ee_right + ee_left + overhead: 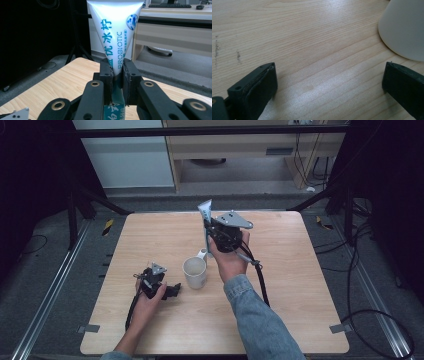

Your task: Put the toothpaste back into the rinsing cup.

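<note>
The left tool (172, 291) rests open near the counter's (300, 320) near-left, beside the mug (194, 272). The right tool (209, 231), clamped on the upright toothpaste tube (205, 212) toward the far edge, should stay vertical and descend centred over the mug.

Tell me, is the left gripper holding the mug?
No, the left gripper has its jaws wide apart over bare table, and the mug stands off to one side, outside them.

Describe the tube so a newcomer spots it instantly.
Start at the wooden table. Above its middle, behind the white mug, the right gripper clamps a tube upright. It is white, with blue lettering reading PROBIOTIC, and its flat crimped end is on top.
</note>
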A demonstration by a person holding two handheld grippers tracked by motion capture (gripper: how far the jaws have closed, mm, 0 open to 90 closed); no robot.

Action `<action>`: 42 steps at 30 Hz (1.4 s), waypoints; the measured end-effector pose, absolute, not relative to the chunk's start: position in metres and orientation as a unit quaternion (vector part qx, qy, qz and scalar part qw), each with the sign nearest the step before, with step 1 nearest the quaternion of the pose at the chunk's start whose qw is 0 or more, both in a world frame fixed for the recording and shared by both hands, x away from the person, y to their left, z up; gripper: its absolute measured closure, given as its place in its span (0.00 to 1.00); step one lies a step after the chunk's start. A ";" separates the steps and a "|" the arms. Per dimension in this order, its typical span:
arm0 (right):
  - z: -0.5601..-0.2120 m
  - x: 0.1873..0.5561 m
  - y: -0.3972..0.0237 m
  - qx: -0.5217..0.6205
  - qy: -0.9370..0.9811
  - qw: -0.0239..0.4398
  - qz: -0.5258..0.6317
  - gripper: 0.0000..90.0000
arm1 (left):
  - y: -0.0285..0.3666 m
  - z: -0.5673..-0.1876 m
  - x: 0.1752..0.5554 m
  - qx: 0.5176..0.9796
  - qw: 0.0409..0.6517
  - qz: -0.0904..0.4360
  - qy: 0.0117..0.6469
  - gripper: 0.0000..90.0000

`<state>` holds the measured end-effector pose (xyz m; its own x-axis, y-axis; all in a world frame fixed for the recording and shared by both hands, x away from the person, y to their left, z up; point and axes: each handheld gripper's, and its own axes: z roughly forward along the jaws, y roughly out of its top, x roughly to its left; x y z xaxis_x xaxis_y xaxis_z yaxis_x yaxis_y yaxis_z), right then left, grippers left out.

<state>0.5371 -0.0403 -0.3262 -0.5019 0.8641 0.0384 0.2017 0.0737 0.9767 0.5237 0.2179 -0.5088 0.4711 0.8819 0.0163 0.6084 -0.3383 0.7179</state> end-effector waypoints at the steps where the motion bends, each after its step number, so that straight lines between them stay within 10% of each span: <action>1: -0.326 0.536 -0.040 0.398 0.668 0.300 0.553 0.89 | 0.218 -0.509 0.524 0.791 0.330 0.207 0.471 0.00; 42: -0.329 0.515 -0.010 0.381 0.661 0.283 0.581 0.89 | 0.218 -0.509 0.524 0.793 0.329 0.207 0.470 0.00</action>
<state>0.5154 -0.0101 -0.3289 -0.5506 0.8320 0.0684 0.1748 0.0348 0.9840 0.5236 0.2181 -0.5086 0.4727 0.8810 0.0182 0.6091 -0.3416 0.7158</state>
